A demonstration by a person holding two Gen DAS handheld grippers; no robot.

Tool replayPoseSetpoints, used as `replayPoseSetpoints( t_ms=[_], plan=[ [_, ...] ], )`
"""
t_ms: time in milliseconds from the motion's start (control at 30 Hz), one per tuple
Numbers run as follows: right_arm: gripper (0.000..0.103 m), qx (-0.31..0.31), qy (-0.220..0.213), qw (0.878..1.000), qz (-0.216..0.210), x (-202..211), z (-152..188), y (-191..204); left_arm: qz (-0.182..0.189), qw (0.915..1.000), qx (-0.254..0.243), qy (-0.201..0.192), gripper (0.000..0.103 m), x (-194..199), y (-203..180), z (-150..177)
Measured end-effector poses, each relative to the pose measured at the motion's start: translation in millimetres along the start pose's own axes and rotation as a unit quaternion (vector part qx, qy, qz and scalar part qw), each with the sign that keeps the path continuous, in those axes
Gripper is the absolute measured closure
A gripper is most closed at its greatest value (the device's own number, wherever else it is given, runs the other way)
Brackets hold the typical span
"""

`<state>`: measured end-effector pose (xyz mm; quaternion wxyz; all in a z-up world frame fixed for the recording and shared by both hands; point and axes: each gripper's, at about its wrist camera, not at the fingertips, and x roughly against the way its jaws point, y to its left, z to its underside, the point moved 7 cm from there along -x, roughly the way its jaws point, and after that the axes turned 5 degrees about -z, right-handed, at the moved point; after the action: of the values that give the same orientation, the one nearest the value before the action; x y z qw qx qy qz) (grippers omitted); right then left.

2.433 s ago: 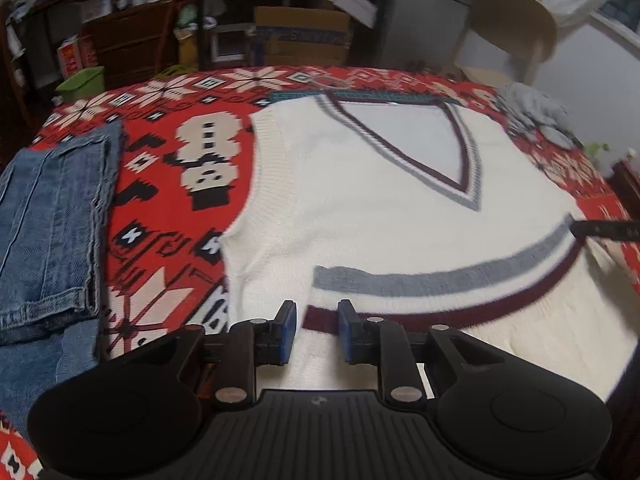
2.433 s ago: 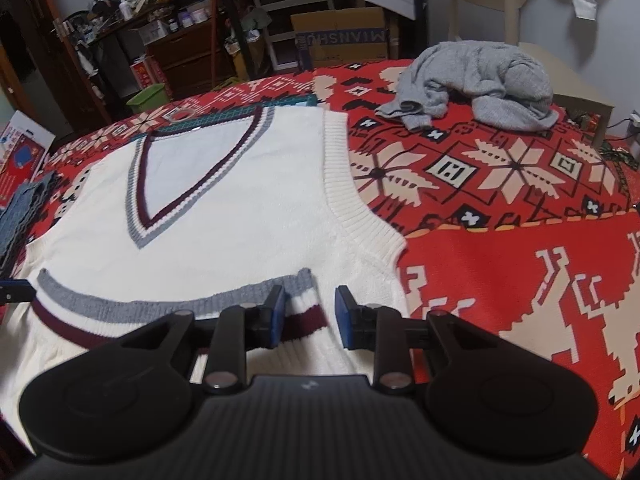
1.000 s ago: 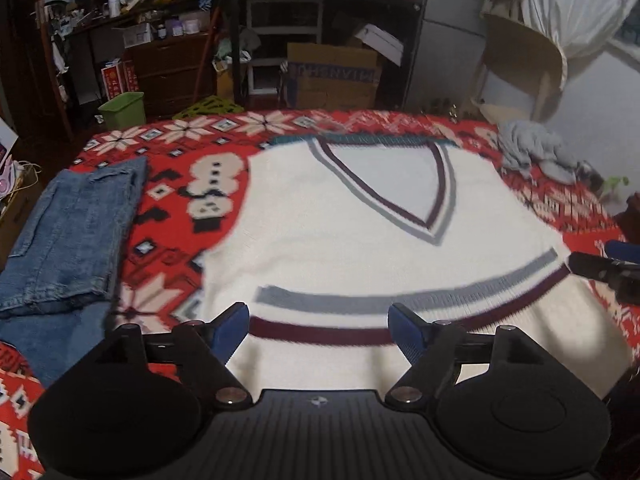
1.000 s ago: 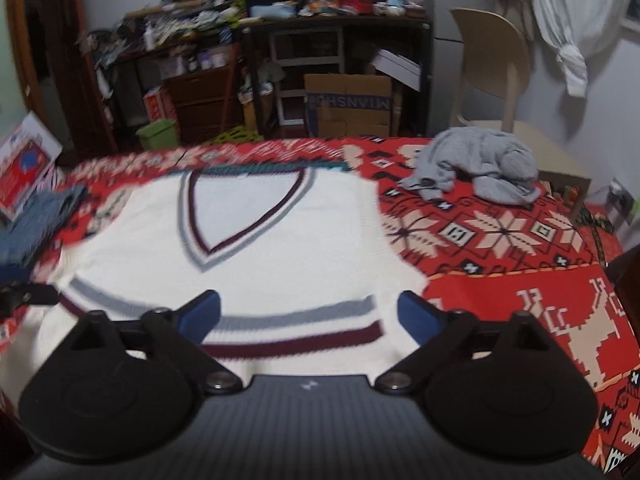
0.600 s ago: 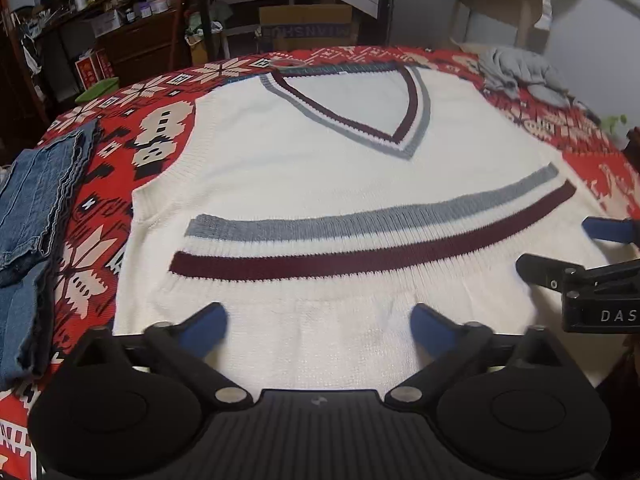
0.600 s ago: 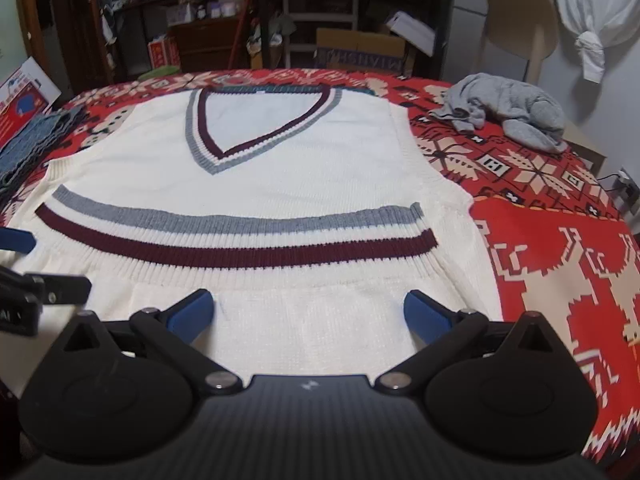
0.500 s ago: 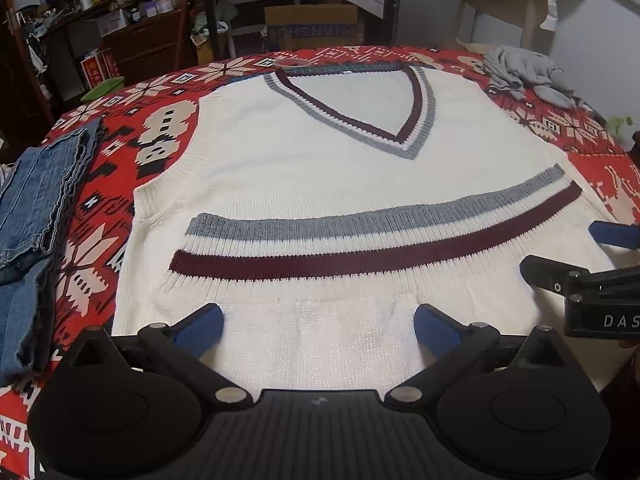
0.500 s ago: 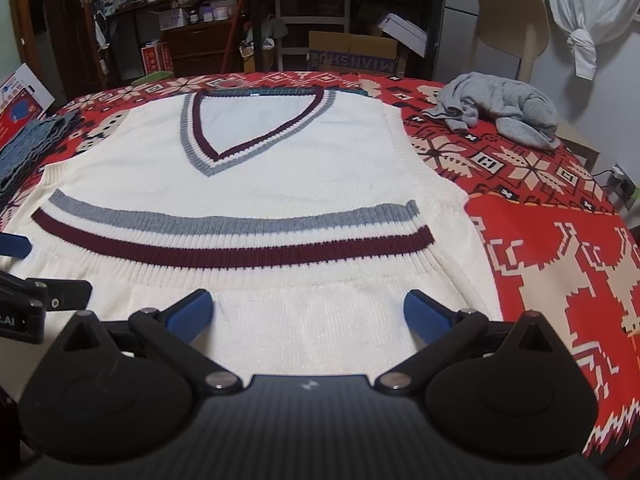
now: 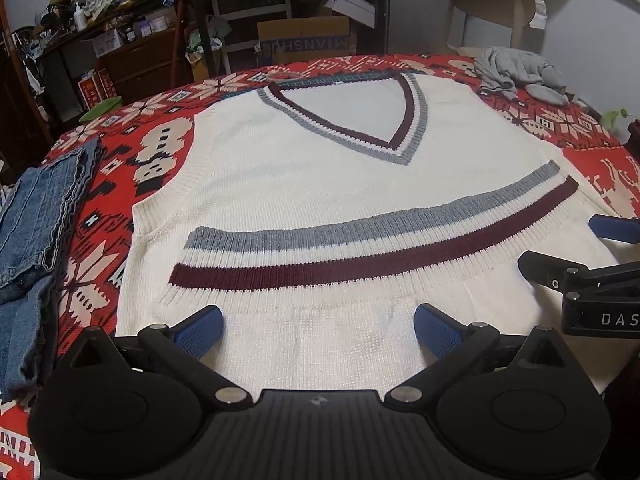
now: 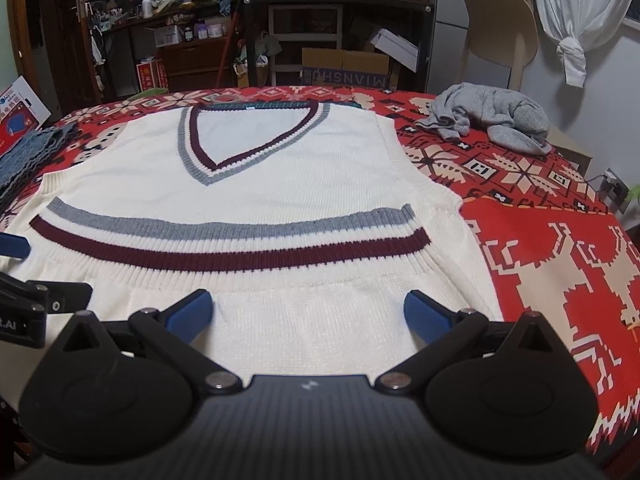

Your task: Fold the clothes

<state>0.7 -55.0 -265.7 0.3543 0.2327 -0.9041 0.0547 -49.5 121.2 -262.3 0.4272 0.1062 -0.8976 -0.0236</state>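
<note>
A cream knitted vest (image 9: pixel 320 184) with a grey and maroon V-neck and two chest stripes lies flat on the red patterned cloth, its bottom part folded up over the front. My left gripper (image 9: pixel 316 330) hovers over the vest's near edge, jaws wide open with nothing between the blue pads. My right gripper (image 10: pixel 306 316) stands the same way over the vest (image 10: pixel 256 184) further right, open and empty. Each gripper shows at the edge of the other's view: the right gripper (image 9: pixel 600 256) and the left gripper (image 10: pixel 16 276).
Folded blue jeans (image 9: pixel 32 216) lie left of the vest. A crumpled grey garment (image 10: pixel 492 120) sits at the far right of the red cloth (image 10: pixel 560 248). Beyond the table stand a chair (image 10: pixel 496 32), a cardboard box (image 10: pixel 344 66) and cluttered shelves.
Both grippers, shut on the vest's hem earlier, have opened wide and let it go. They have dropped lower and nearer over the folded edge, then held still.
</note>
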Motion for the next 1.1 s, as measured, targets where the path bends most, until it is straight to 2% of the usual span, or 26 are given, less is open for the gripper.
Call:
replayPoseSetpoints(
  t_ms=[200, 333, 567, 600, 633, 700, 800, 900, 1033, 1100],
  plan=[
    [0.001, 0.0, -0.028, 1.0, 0.008, 4, 5, 1, 0.018, 0.9991, 0.007, -0.038, 0.0, 2, 4, 7],
    [0.001, 0.004, -0.04, 0.999, 0.003, 6, 8, 0, 0.013, 0.9991, 0.012, -0.039, 0.0, 2, 3, 7],
    [0.001, 0.005, -0.028, 1.0, -0.001, 3, 5, -2, 0.011, 0.9986, 0.019, -0.049, 0.0, 4, 4, 8],
    [0.001, 0.006, -0.023, 1.0, -0.003, 3, 4, -2, 0.011, 0.9985, 0.022, -0.048, 0.002, 5, 5, 7],
    [0.001, 0.009, -0.021, 1.0, -0.006, 5, 2, -2, 0.01, 0.9984, 0.026, -0.049, 0.009, 8, 6, 5],
    [0.001, 0.018, -0.031, 0.999, -0.012, 15, -4, 1, 0.011, 0.9966, 0.026, -0.078, 0.013, 24, 8, 0],
    [0.001, 0.028, -0.042, 0.999, -0.02, 28, -11, 5, 0.025, 0.9931, 0.009, -0.115, 0.012, 46, 1, -8],
    [0.001, 0.015, -0.028, 0.999, -0.025, 27, -9, 4, 0.034, 0.995, -0.007, -0.093, 0.013, 38, -15, -7],
    [0.001, -0.006, -0.01, 1.0, -0.02, 22, -3, -5, 0.012, 0.998, -0.016, -0.06, 0.012, 14, -24, 1],
    [0.001, -0.01, -0.007, 1.0, -0.022, 22, 0, -6, 0.005, 0.9981, -0.01, -0.061, 0.012, 12, -24, 4]
  ],
)
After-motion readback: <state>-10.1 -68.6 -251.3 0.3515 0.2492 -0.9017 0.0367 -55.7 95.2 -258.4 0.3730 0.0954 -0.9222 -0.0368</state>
